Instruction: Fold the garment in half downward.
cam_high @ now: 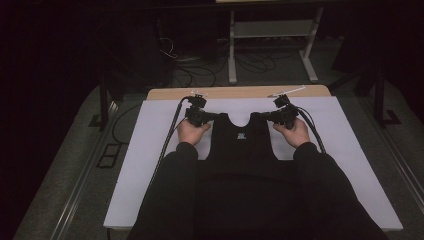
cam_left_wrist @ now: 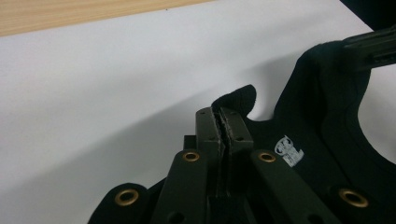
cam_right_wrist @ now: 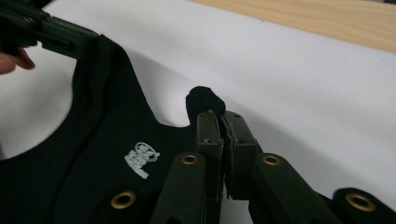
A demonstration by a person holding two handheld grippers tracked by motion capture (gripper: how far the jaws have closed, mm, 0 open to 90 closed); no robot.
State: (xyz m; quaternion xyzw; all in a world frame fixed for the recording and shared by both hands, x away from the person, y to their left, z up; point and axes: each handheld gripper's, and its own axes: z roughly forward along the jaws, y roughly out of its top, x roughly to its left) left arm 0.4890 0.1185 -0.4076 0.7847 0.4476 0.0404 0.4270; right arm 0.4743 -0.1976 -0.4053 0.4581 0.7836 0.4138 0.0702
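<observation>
A black sleeveless top (cam_high: 242,145) lies flat on the white sheet (cam_high: 145,150), neckline pointing away from me, a small white logo (cam_high: 241,135) below the neck. My left gripper (cam_high: 212,117) is shut on the top's left shoulder strap (cam_left_wrist: 236,98), which sticks out past the closed jaws. My right gripper (cam_high: 262,116) is shut on the right shoulder strap (cam_right_wrist: 203,100). In the left gripper view the right gripper (cam_left_wrist: 373,44) shows far off at the other strap. The right gripper view has the left gripper (cam_right_wrist: 46,30) at its upper left. The garment's lower part is hidden by my dark sleeves.
The white sheet covers most of the table; a strip of bare wood (cam_high: 165,93) runs along the far edge. Cables trail from both grippers down the sheet's sides. Beyond the table, a white metal stand (cam_high: 270,30) and loose cables (cam_high: 200,70) rest on the dark floor.
</observation>
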